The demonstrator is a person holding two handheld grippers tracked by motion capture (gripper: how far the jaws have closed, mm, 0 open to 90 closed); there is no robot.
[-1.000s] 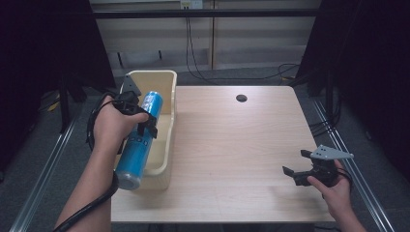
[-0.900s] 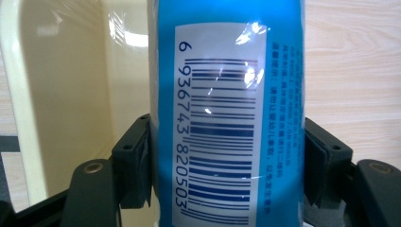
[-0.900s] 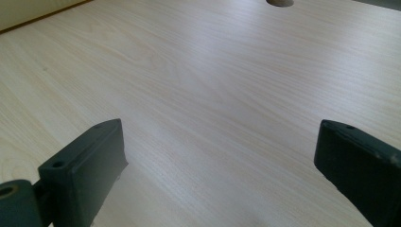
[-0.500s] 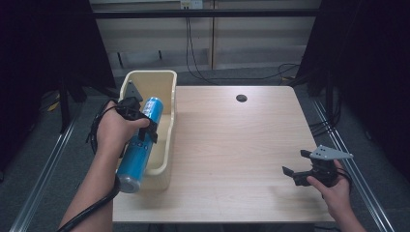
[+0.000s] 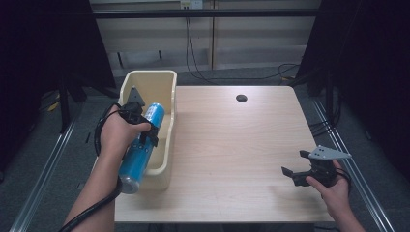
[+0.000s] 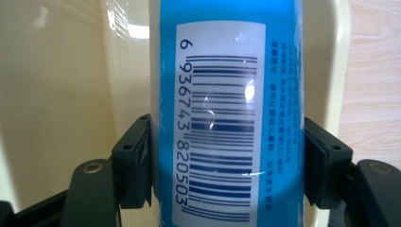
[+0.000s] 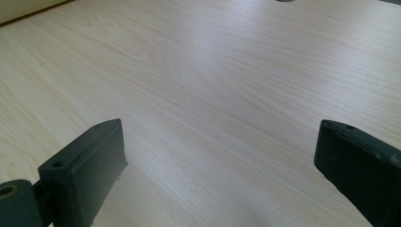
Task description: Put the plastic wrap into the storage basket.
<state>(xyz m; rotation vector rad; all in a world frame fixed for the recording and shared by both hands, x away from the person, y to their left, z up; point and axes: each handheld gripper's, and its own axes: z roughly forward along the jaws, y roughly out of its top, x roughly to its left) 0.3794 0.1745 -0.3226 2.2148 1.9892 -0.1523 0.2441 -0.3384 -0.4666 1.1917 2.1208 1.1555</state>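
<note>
A tall blue can (image 5: 140,147) with a white barcode label (image 6: 220,123) is held lengthwise over the cream plastic bin (image 5: 153,87) at the table's left side. My left gripper (image 5: 143,130) is shut on the can's middle, its black pads (image 6: 135,161) pressing both sides. The can's lower end sticks out past the bin's near end. My right gripper (image 5: 293,170) rests low over the table near the front right corner, open, with bare wood between its jaws (image 7: 217,156).
The light wooden table (image 5: 232,145) has a round cable hole (image 5: 241,98) at the back. Metal rails run along both sides of the table on the floor, and cables lie behind it.
The left hand has drawn the can slightly toward the near side and lower along the bin. The right gripper has stayed in place.
</note>
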